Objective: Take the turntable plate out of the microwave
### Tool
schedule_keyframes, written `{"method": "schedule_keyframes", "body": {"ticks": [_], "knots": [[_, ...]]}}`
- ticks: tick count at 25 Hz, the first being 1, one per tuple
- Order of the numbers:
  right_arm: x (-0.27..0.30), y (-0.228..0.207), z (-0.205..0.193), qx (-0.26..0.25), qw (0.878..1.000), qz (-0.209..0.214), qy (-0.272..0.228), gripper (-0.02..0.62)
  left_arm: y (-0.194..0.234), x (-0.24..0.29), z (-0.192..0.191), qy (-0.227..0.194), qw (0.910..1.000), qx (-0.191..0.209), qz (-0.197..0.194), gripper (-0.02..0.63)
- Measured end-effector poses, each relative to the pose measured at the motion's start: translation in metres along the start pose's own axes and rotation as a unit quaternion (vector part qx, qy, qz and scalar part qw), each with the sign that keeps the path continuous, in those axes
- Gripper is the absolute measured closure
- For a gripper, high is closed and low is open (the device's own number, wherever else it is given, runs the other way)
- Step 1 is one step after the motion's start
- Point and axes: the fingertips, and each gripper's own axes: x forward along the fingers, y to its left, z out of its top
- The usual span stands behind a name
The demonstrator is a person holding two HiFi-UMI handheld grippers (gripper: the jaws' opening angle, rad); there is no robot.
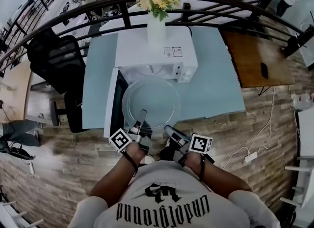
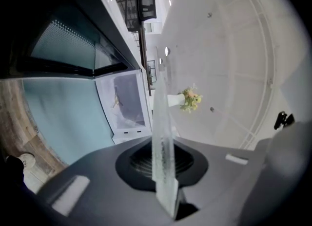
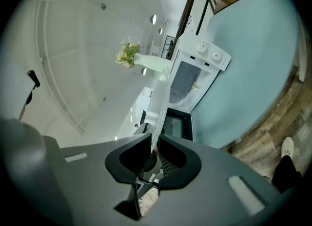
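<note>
I have the glass turntable plate [image 1: 149,99] pinched by both grippers, lifted in front of the white microwave [image 1: 157,50]. The left gripper [image 2: 164,164] is nearly closed, with its two fingers pressed on either face of the plate's rim. In the left gripper view the glass stands edge-on between them and runs straight out past the fingertips. The right gripper [image 3: 157,154] is just as narrow and clamped on the rim in the same way, with the thin glass edge rising out of the slot between its fingers.

From my head view, the left fingers bite the near edge of the plate on its left side and the right fingers bite it on its right. The whole disc lies beyond the fingertips, toward the oven's opening. The two grips are near each other on that one edge.

The microwave door [image 1: 114,101] stands swung open, just left of the left fingers. Past the plate's far edge, a vase of flowers [image 1: 157,28] stands on top of the oven. The oven sits on a pale blue table [image 1: 216,84].
</note>
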Motion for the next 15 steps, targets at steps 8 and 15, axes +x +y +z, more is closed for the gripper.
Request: {"method": "schedule_keyframes", "body": {"ticks": [8,15], "knots": [[-0.023,0.038,-0.059,-0.018,0.999,-0.001,-0.033,0.551,-0.02,-0.062,-0.011,0.037,0.9992,0.011,-0.009,0.529],[-0.046,0.054,-0.101,-0.011,0.999,-0.009,-0.045,0.549,-0.034,-0.104,-0.027,0.05,0.9985,0.002,-0.02,0.529]]}}
